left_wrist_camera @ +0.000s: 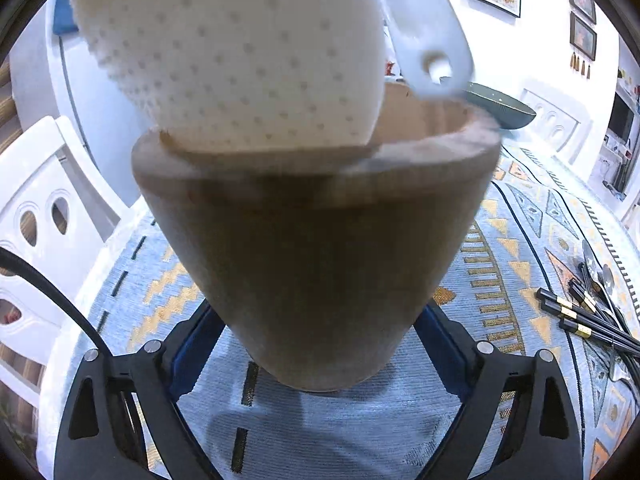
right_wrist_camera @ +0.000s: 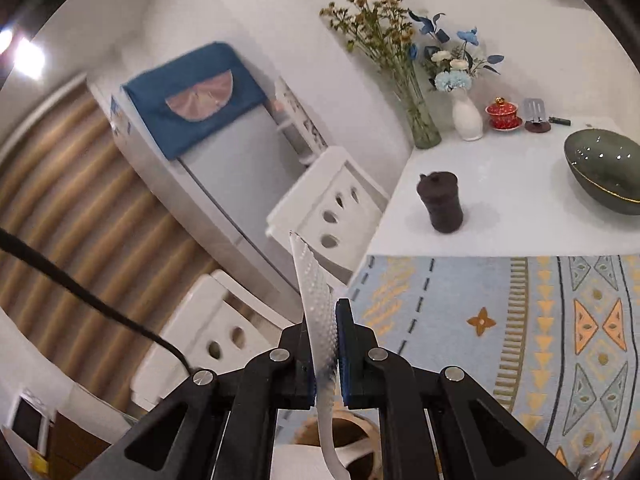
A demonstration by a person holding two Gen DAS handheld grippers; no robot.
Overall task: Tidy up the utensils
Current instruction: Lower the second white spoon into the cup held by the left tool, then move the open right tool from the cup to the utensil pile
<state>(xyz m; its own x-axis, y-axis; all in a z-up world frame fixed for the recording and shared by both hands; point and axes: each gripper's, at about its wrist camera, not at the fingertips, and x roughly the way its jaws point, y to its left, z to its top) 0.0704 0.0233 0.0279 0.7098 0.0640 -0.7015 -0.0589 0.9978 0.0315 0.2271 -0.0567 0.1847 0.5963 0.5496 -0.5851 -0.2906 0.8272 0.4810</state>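
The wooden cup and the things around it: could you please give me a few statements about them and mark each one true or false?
1. The left gripper holds the wooden cup between its fingers. True.
2. The right gripper is open and empty. False: it is shut on a white dotted rice paddle.
3. Black chopsticks and spoons lie on the patterned tablecloth. True.
4. The green bowl is stacked on the dark pot. False: they stand apart on the white table surface.
5. The wooden cup is empty. False: the white paddle's wide end and a white spoon stick out of it.
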